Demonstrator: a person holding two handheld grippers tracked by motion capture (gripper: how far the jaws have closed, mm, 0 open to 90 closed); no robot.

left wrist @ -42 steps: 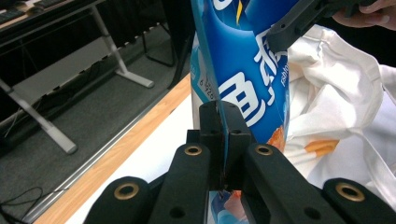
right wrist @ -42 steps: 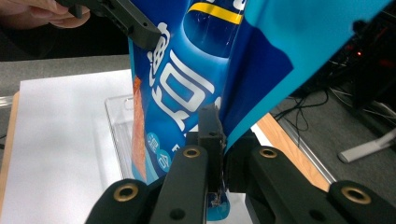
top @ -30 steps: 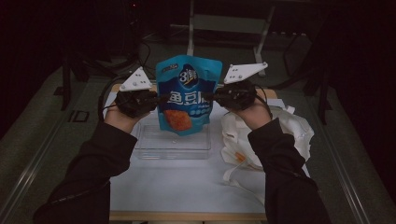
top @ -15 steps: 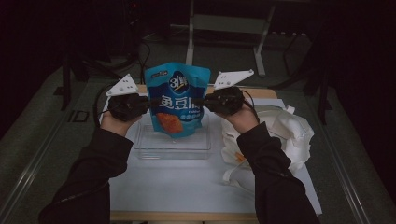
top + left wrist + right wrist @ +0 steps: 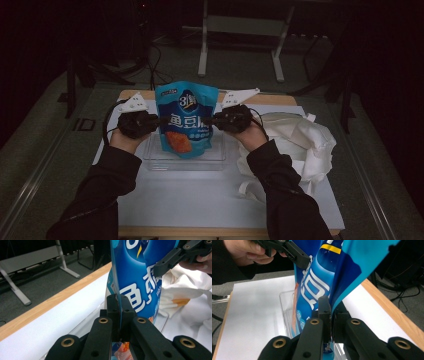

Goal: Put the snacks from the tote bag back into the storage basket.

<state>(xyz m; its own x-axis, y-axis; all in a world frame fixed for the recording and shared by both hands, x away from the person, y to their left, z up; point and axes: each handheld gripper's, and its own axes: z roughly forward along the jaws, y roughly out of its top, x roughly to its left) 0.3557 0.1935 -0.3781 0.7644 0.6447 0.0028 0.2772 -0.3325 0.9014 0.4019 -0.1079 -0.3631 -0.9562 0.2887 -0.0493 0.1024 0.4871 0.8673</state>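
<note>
A blue snack bag [image 5: 186, 119] with white lettering hangs upright over a clear plastic tray [image 5: 155, 160] on the white table. My left gripper [image 5: 159, 121] is shut on the bag's left edge, and my right gripper [image 5: 206, 120] is shut on its right edge. In the left gripper view the jaws pinch the bag's thin side seam [image 5: 119, 312], with the other gripper [image 5: 172, 260] at the upper right. In the right gripper view the jaws clamp the bag's opposite edge [image 5: 331, 315], and the other gripper [image 5: 294, 255] holds the far side. The bag's bottom reaches down to about the tray's rim.
A crumpled white cloth bag [image 5: 300, 145] lies right of the tray. The white table top [image 5: 200, 200] has a wooden far edge [image 5: 272, 99]. A metal stand [image 5: 240, 30] and cables sit on the dark floor beyond.
Both hands have come down with the bag between them, toward the tray. Both grips stay the same.
</note>
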